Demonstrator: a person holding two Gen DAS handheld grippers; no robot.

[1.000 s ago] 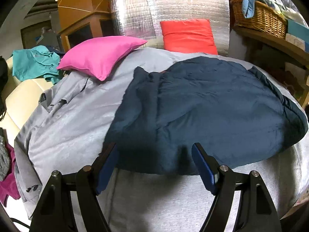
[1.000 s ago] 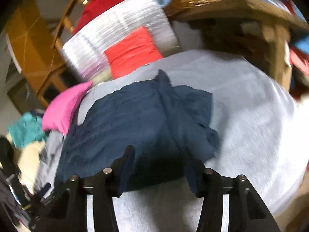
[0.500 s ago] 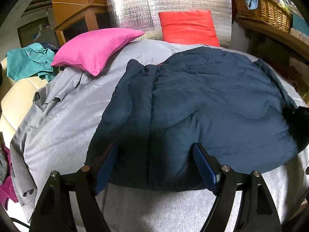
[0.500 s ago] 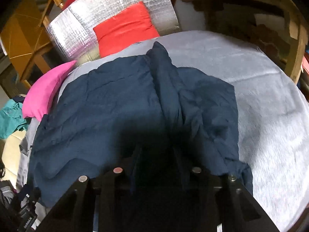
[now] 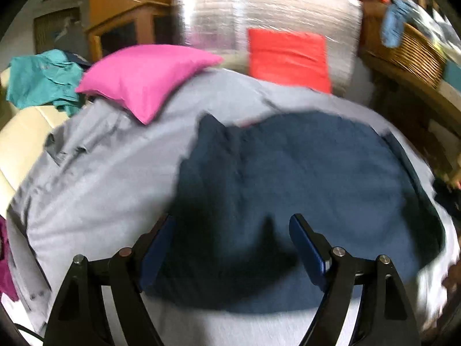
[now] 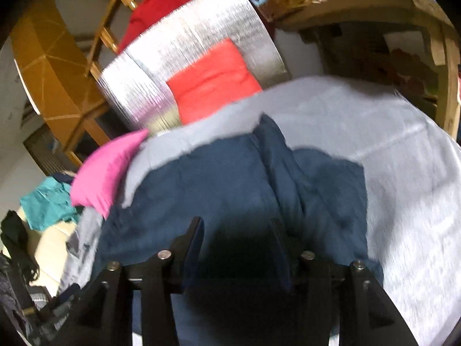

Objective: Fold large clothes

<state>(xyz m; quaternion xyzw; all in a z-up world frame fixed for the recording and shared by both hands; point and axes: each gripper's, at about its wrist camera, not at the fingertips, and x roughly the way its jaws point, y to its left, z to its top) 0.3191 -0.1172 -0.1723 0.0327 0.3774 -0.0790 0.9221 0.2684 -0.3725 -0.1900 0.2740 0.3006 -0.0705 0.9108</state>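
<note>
A large dark navy garment (image 5: 302,178) lies spread on the grey bed cover (image 5: 100,190), with a raised fold (image 6: 276,155) running down its middle in the right wrist view. My left gripper (image 5: 232,220) hovers over the garment's near edge. Its jaws are opening wide, and no cloth is pinched between the blue pads (image 5: 308,250). My right gripper (image 6: 236,223) hangs over the same garment (image 6: 219,178) just left of the fold. Its jaws are opening too, and the cloth lies below them, not pressed by the fingers. Both views are blurred by motion.
A pink pillow (image 5: 144,75) and a red cushion (image 5: 288,57) sit at the head of the bed against a silver panel (image 5: 259,8). A grey shirt (image 5: 66,150) lies at the left, teal clothes (image 5: 43,80) beyond it. A wicker basket (image 5: 415,54) stands on a wooden shelf at the right.
The left gripper has drawn back, so more grey cover shows around the garment. The right gripper narrowed over the cloth half a second ago and has widened again while pulling back.
</note>
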